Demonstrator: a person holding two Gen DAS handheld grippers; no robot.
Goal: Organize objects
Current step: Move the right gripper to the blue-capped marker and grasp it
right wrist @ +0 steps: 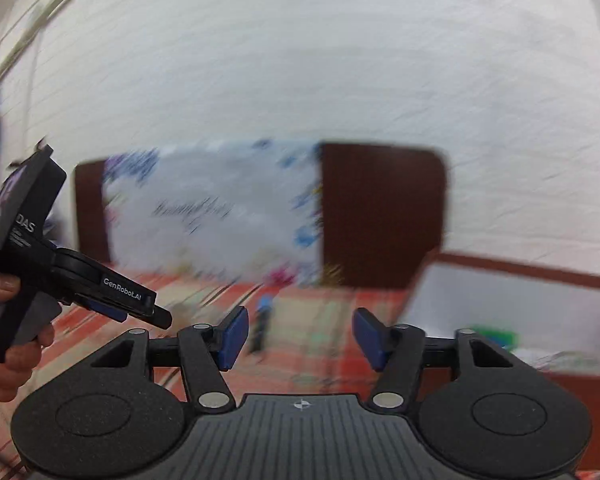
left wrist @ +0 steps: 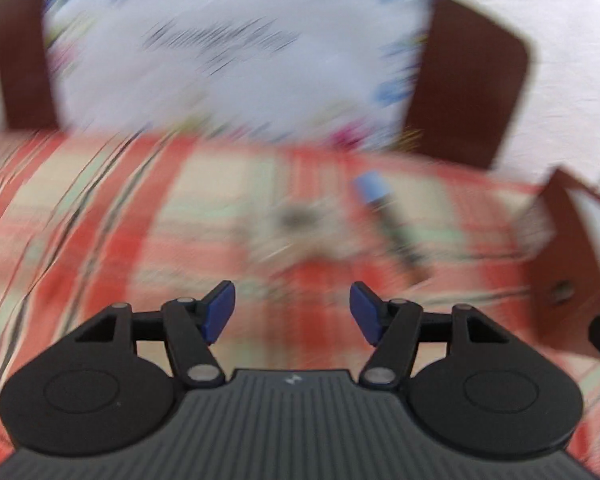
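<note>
Both grippers hold nothing: the left gripper (left wrist: 292, 312) and the right gripper (right wrist: 300, 338) each have their blue pads spread wide above a red plaid cloth (left wrist: 100, 208). On the cloth, ahead of the left gripper and slightly right, lies a blurred marker with a blue cap (left wrist: 384, 216). A brown-edged white box (right wrist: 512, 304) sits to the right.
</note>
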